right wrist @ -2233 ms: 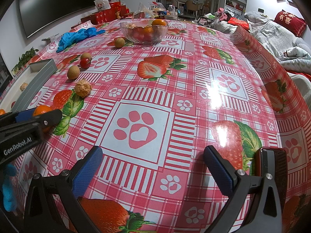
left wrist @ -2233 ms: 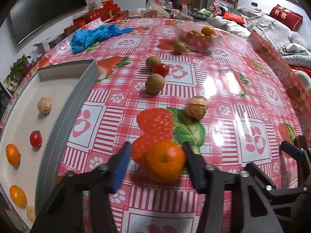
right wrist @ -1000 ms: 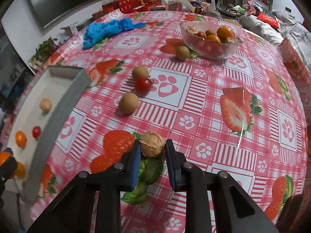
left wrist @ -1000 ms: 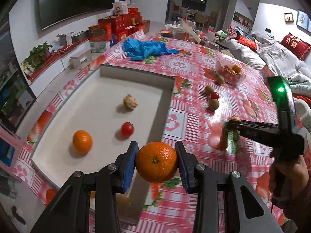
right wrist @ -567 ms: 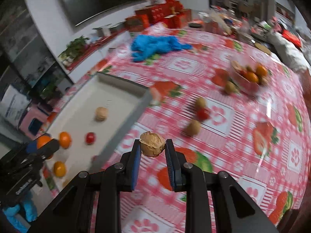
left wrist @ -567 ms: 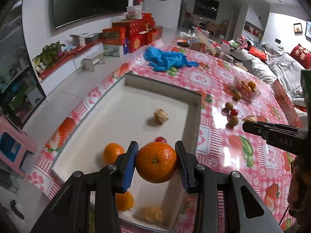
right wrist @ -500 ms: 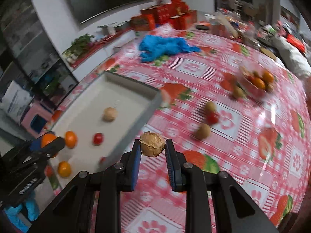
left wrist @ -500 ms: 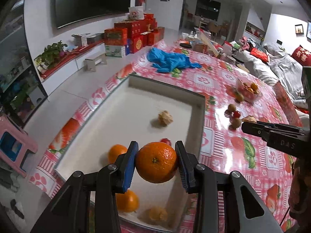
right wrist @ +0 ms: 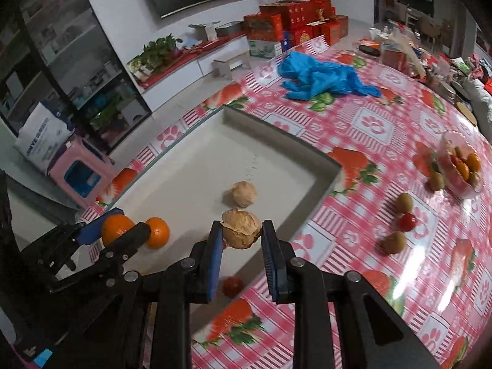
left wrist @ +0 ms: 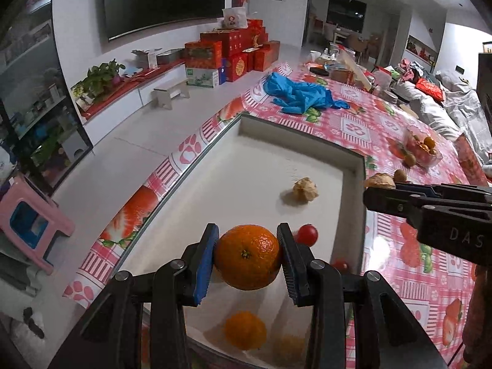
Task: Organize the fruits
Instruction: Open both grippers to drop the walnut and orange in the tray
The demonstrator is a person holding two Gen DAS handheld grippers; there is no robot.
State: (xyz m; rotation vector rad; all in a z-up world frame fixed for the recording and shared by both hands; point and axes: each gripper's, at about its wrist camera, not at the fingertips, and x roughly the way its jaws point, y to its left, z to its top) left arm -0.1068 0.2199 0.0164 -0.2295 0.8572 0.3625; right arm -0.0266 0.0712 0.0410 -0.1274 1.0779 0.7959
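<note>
Orange fruit sits clamped between our left gripper (left wrist: 247,256) pads — the mandarin (left wrist: 247,256) hangs over the white tray (left wrist: 261,166), whose floor fills the frame's centre below it. Our right gripper (right wrist: 241,235) pinches a papery husked fruit (right wrist: 241,233) above the tray's right wall, lower centre — its twin (right wrist: 244,194) lies just beyond.

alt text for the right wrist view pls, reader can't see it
The right gripper holds a papery tan fruit in its jaws above the white tray. At left, the left gripper carries an orange over the same tray, which holds another tan fruit.
</note>
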